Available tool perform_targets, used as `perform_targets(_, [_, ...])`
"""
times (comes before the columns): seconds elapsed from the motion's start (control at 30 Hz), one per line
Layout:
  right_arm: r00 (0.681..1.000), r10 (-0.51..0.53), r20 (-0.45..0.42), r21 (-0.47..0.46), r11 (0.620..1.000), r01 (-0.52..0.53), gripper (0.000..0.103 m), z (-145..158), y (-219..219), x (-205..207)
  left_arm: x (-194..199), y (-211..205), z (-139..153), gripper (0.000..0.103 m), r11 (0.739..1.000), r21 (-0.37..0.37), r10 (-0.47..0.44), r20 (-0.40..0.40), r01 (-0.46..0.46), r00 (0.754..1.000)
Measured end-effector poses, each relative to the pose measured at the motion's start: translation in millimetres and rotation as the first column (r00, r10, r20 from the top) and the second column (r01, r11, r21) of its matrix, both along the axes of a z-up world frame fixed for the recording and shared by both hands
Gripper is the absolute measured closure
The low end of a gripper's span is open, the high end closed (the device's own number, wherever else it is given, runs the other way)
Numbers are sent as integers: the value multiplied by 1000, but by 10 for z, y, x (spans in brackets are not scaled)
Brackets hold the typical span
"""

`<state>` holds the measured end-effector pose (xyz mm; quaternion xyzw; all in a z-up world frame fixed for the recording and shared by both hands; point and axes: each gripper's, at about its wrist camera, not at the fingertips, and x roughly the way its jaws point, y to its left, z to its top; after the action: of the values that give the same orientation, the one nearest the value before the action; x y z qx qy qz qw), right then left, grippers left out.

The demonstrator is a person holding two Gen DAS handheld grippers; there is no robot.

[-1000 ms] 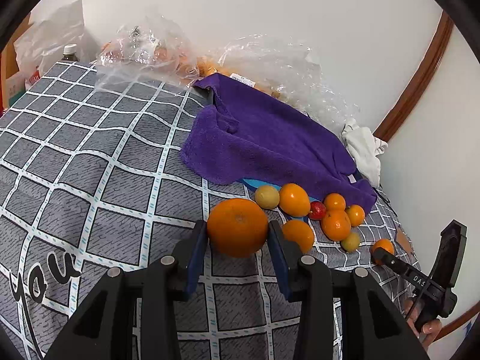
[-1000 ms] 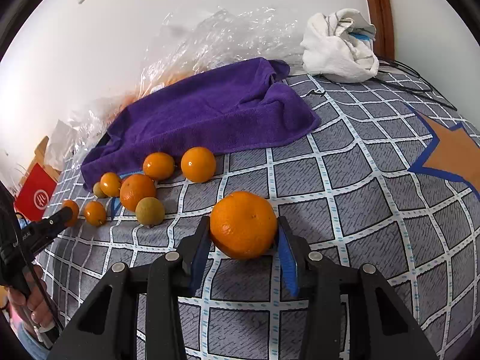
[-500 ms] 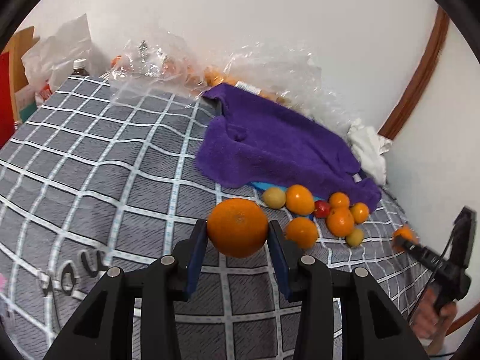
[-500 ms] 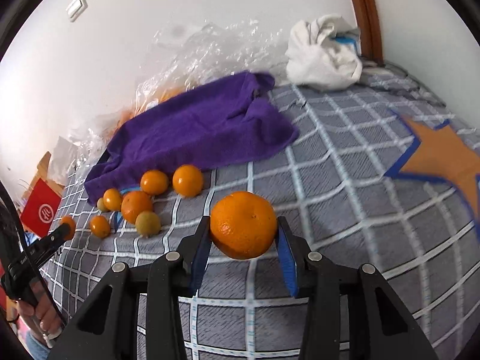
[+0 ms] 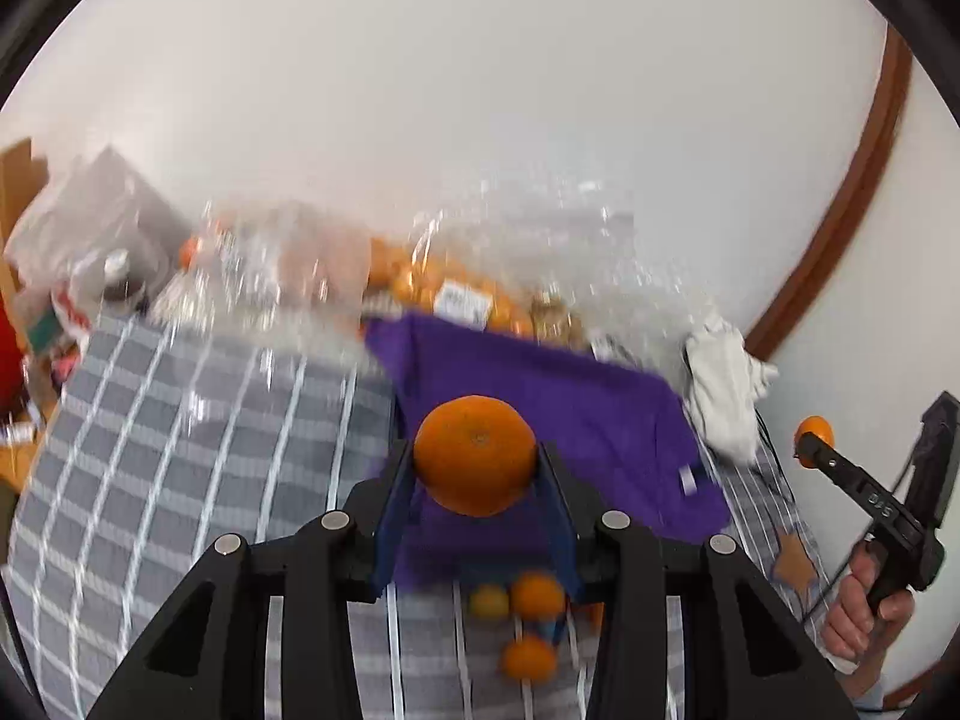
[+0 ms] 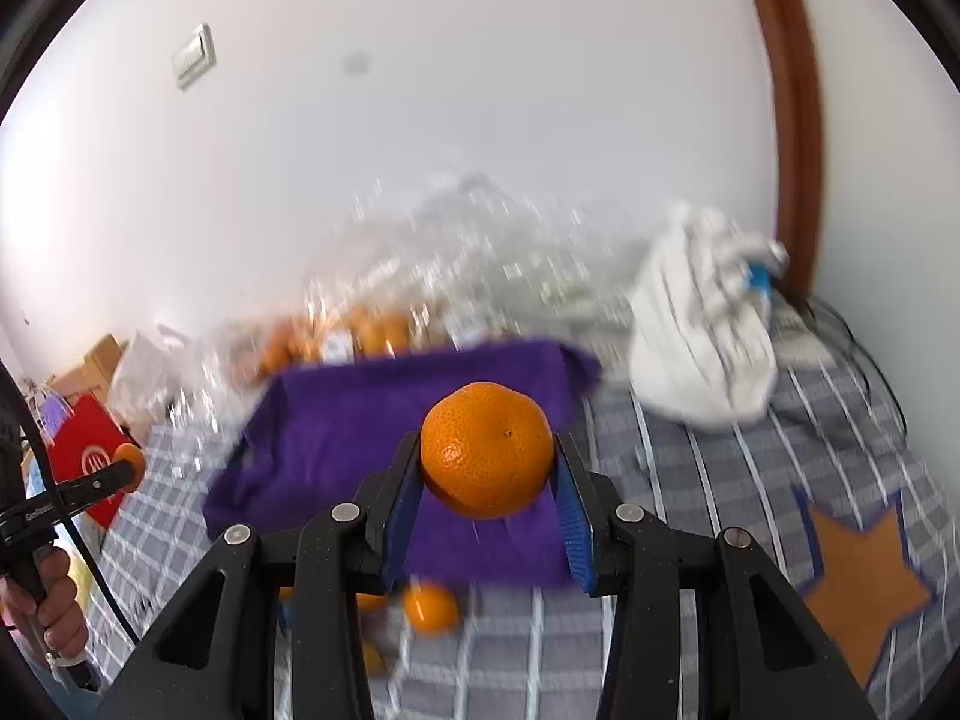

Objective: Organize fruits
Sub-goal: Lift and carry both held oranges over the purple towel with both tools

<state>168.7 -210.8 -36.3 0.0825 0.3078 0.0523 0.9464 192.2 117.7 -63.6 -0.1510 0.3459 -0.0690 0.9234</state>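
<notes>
My left gripper (image 5: 475,468) is shut on a large orange (image 5: 474,455) and holds it high above the bed, over the purple towel (image 5: 576,420). My right gripper (image 6: 487,474) is shut on another large orange (image 6: 487,457), also raised over the purple towel (image 6: 360,432). Small loose fruits (image 5: 528,597) lie on the grey checked blanket below the left gripper; one small orange (image 6: 429,607) shows below the right gripper. The right gripper also shows at the right edge of the left wrist view (image 5: 815,450). The scene is motion-blurred.
Clear plastic bags of oranges (image 5: 444,288) lie against the white wall behind the towel. A white cloth bundle (image 6: 702,336) sits at the far right by a brown door frame. A red box (image 6: 90,456) and clutter stand at the left. An orange star (image 6: 864,576) marks the blanket.
Both grippers have lifted and tilted up with their oranges. The loose fruits have dropped low in both views and more wall shows.
</notes>
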Motion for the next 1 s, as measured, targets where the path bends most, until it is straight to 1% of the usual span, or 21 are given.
perform_targets(0.1, [1000,22,19,14,1000,-22,61,98,100,315,367,-86,100,64,1000,30,7,15,-7,1000])
perform_targets(0.2, [999,28,14,24,999,-29,61,47,174,636,741,-199,77,64,1000,30,-6,4,6,1000])
perform_targets(0.3, [1000,19,-12,21,1000,-18,61,-106,202,882,1077,-296,-56,64,1000,17,-13,-18,14,1000])
perform_targets(0.4, [998,0,-65,13,1000,1,61,-387,195,1114,1281,-345,-223,64,1000,8,-17,-46,18,999])
perform_targets(0.43, [997,-4,-81,13,1000,5,61,-477,185,1165,1343,-350,-322,64,1000,9,-19,-61,20,998])
perform_targets(0.53, [992,-17,-125,0,1000,17,61,-746,157,1265,1454,-324,-565,64,1000,9,-25,-98,26,995])
perform_targets(0.63, [984,-31,-175,-23,999,28,61,-954,139,1351,1574,-326,-774,64,999,17,-27,-170,31,985])
perform_targets(0.67, [982,-27,-189,-31,999,21,61,-997,146,1373,1592,-322,-812,64,1000,10,-26,-182,29,983])
perform_targets(0.73, [982,-32,-188,-36,999,26,61,-1055,147,1377,1629,-333,-860,64,1000,-1,-27,-196,28,980])
perform_targets(0.9, [979,-16,-205,-51,999,6,61,-1168,185,1401,1631,-474,-894,64,996,63,-44,-195,57,980])
perform_targets(1.0, [974,-4,-226,-56,998,-9,61,-1237,220,1427,1654,-539,-947,64,993,88,-55,-218,76,974])
